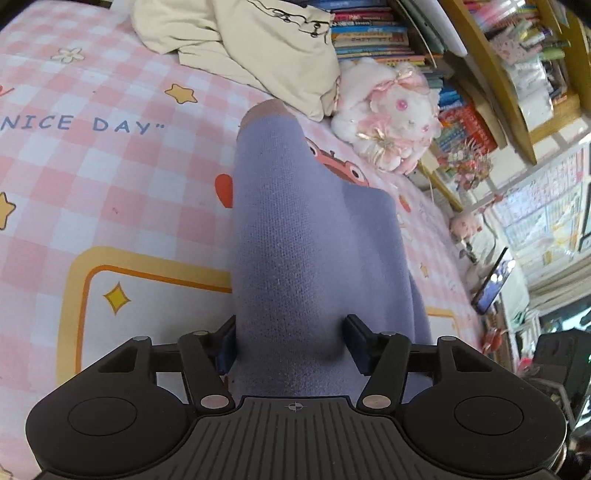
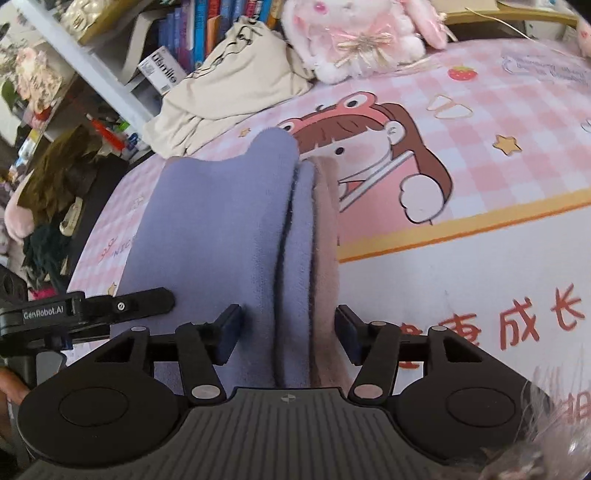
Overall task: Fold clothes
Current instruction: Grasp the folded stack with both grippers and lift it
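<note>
A purple knit garment (image 1: pixel 295 221) with a dusty pink inner layer lies bunched on the pink checked bed sheet (image 1: pixel 110 177). My left gripper (image 1: pixel 291 332) is shut on a thick fold of it that runs forward from the jaws as a raised ridge. In the right wrist view the same garment (image 2: pixel 221 221) stands on edge in stacked layers, purple on the left and pink on the right. My right gripper (image 2: pixel 290 325) is shut on those layers, both pads against the cloth. The left gripper's black body (image 2: pixel 74 310) shows at the left, over the garment's flat part.
A crumpled cream garment (image 1: pixel 258 48) lies at the far side of the bed, beside a white and pink plush rabbit (image 1: pixel 391 110). Bookshelves (image 1: pixel 373 33) packed with books stand behind them. A tablet (image 1: pixel 493 284) leans near the bed's right edge. Dark clutter (image 2: pixel 55 177) sits off the bed.
</note>
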`<state>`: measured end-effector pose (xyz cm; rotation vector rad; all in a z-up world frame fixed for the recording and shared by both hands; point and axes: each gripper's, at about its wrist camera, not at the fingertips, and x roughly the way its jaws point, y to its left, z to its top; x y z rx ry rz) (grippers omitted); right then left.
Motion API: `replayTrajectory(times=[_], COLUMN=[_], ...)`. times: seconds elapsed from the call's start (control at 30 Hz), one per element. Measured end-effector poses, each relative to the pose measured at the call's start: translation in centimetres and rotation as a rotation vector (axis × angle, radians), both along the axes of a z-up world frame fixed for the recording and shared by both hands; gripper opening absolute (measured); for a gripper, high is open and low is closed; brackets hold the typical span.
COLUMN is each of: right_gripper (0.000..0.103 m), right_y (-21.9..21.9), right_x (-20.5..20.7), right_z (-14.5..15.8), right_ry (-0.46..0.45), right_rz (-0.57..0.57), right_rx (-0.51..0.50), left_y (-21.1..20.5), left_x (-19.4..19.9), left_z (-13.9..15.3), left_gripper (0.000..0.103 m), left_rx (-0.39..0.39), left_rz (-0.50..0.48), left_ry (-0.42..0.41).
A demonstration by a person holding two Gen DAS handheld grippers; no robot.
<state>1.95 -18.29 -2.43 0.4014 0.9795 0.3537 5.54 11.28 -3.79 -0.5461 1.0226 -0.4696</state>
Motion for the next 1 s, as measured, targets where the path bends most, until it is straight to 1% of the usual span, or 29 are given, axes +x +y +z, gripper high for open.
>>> replayTrajectory(times=[0.03,0.07,0.13,0.23,0.27,0.37,0.43,0.57,0.77,1.0], right_gripper=[0.039,0.038,0.032,0.030,0.030,0.030,0.030,0.030,0.030,0.030], right_y=[0.2,0.3,0.4,0.5,0.7,0.8,0.9,1.4,1.8,2.0], right_x=[0.1,0.0,-0.4,-1.6,-2.0,-2.5,-2.4,-1.0,3.3,8.6], right_z=[0.0,0.0,0.2,1.2,1.6,2.5,3.0,3.7,4.1,3.9], right_ry=[-0.002,-0.008,-0.038,-0.116,-0.140,-0.196,-0.221,-0.248,-0.239,-0.216], right_rz=[0.004,0.006,0.013,0.018,0.021,0.025,0.028,0.048,0.054,0.039], right_rx=[0.005,0.008,0.002,-0.020,-0.032,-0.053,-0.057,-0.074,-0.077,-0.101], left_y=[0.0,-0.1,-0.7,-2.3,-2.6,-2.4,-2.1,-1.7,-1.6,-1.5], left_x=[0.0,-0.1,-0.5,-1.5,-1.7,-1.9,-1.6,-0.1,3.8,8.8], left_z=[0.0,0.1,0.4,2.0,2.5,3.6,4.0,4.6,4.8,3.9], left_gripper=[0.053,0.051,0.048,0.046,0.045,0.046,0.046,0.046,0.046,0.046], left_rx=[0.004,0.011,0.051,0.150,0.166,0.161,0.150,0.134,0.128,0.107], left_rz=[0.003,0.005,-0.003,-0.037,-0.047,-0.054,-0.052,-0.043,-0.037,-0.012], left_ry=[-0.002,-0.007,-0.038,-0.133,-0.161,-0.203,-0.217,-0.217,-0.209,-0.185])
